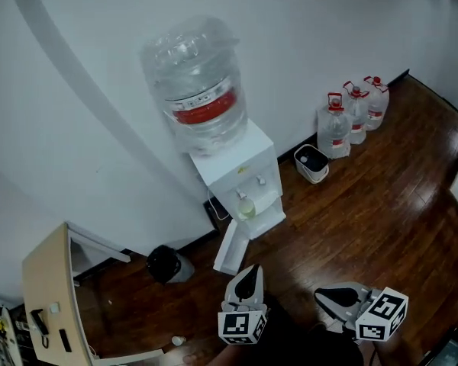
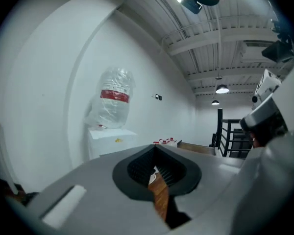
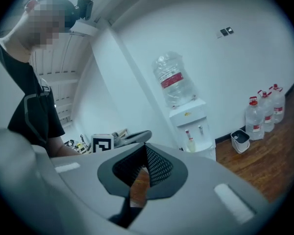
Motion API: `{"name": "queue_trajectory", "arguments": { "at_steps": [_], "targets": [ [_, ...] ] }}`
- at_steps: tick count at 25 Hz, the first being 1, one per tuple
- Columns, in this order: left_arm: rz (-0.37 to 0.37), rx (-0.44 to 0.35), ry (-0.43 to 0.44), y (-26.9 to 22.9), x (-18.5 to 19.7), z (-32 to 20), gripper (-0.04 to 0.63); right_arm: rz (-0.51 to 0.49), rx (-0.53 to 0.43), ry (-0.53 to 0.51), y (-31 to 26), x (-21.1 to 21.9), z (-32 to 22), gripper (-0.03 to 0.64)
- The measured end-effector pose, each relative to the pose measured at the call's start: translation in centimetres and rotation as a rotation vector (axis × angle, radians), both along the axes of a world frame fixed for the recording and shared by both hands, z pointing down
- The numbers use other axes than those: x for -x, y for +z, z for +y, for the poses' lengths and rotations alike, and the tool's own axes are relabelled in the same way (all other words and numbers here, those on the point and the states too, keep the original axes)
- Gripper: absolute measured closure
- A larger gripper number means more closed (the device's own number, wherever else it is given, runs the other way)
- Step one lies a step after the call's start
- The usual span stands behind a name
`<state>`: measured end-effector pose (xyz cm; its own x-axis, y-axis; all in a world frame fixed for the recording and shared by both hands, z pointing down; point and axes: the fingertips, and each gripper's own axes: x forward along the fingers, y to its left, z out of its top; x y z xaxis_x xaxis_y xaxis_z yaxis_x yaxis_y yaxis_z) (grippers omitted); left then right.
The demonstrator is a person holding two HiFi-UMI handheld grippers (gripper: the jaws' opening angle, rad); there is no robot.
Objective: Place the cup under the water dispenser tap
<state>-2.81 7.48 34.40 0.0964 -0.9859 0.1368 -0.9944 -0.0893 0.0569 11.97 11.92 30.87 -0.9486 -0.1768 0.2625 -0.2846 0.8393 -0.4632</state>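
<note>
the cup (image 1: pixel 246 207) stands under the tap in the water dispenser (image 1: pixel 237 170), centre of the frame. at the bottom, left gripper (image 1: pixel 249 279) and right gripper (image 1: pixel 337 296) both have fingers pressed together, empty.

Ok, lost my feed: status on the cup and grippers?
Left gripper shut, empty. Right gripper shut, empty. Cup stands under dispenser tap. White door panel open below it.

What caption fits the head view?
Left gripper and right gripper, both shut, face a water dispenser with a cup under its tap.
</note>
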Motion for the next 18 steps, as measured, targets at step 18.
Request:
{"name": "queue_trajectory", "arguments": {
  "at_steps": [18],
  "targets": [
    [0.046, 0.055, 0.19, -11.9, 2.2, 10.6, 0.387, -0.119, -0.128, 0.093, -10.0, 5.8, 1.2, 0.617]
  ]
}}
